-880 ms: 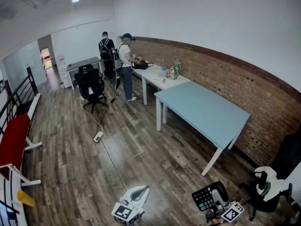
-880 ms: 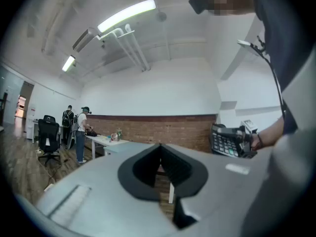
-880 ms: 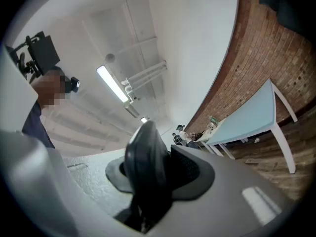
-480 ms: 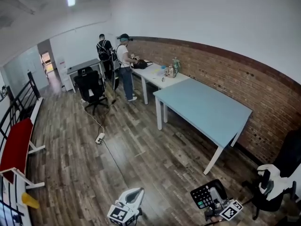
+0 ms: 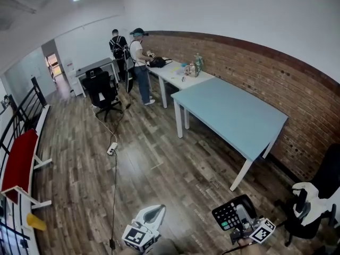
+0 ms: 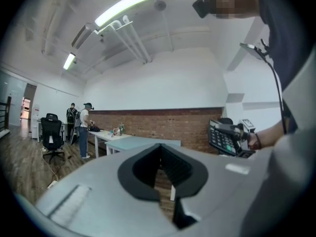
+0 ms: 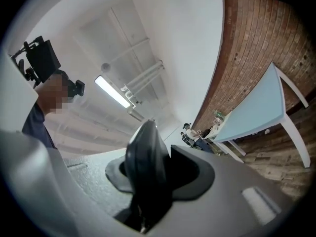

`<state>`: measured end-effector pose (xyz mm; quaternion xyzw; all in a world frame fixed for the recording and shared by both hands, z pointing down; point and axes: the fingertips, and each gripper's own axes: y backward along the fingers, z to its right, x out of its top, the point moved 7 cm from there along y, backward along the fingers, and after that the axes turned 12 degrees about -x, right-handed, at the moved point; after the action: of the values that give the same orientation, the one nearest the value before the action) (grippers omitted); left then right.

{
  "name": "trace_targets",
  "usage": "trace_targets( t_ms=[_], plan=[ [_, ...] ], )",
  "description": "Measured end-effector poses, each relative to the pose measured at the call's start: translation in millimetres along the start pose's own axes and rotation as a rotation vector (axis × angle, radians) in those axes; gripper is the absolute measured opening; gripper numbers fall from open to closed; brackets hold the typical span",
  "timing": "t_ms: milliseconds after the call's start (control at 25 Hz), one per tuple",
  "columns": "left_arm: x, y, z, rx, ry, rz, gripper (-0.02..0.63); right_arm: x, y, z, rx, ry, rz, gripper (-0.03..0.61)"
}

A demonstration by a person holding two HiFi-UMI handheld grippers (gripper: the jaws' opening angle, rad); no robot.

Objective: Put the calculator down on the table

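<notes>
Calculator, place: the calculator sits in the lower right of the head view. It is held in the air over the plank floor, well apart from the table.
Calculator, pointing: it sticks out of the jaws toward the upper left of that frame, and its long axis seems to run along the jaws. The keyed face is turned up to the head camera.
Right claw: the right gripper is clenched on the calculator, with a pale finger lying across the keyed face. Its marker cube is at the frame's bottom edge.
Left claw: the left gripper is at bottom centre. Its jaws are drawn together to a narrow slit with nothing between them.
Materials and shapes: the calculator is a flat black plastic slab with rows of pale keys and one green key. The gripper shells are smooth grey-white, and the left one has a dark ribbed pad. The table has a matt light-blue rectangular top on slim white legs. It stands along a red brick wall.
Left gripper view only: the keyed face is seen side-on at the right of the frame, with the hand behind it.
Right gripper view only: the calculator is seen edge-on as a dark rounded blade rising from the jaws, with the table tilted at the right edge.
Head view only: both grippers show together, with two people far off at a white table.
</notes>
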<state>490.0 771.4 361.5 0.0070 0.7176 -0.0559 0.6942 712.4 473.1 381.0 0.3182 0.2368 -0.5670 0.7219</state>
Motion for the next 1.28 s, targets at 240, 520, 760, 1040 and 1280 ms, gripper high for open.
trace_targets(
  t_ms=[240, 520, 760, 1040, 1280],
  plan=[
    [0, -35, -25, -0.028, -0.011, -0.025, 0.003, -3, -16, 18, -0.016, -0.03, -0.007, 0.132],
    [-17, -79, -68, -0.121, 0.004, -0.023, 0.003, -11, -49, 33, -0.053, -0.074, 0.012, 0.132],
    [-1, -111, -133, -0.153, -0.005, 0.01, 0.003, -5, -106, 44, -0.09, -0.072, 0.048, 0.132],
    [13, -153, -204, -0.203, 0.005, 0.03, 0.003, 3, -175, 54, -0.121, -0.009, 0.043, 0.132],
    [20, -173, -267, -0.191, -0.002, 0.028, 0.003, -1, -248, 66, -0.103, -0.02, 0.052, 0.132]
  ],
)
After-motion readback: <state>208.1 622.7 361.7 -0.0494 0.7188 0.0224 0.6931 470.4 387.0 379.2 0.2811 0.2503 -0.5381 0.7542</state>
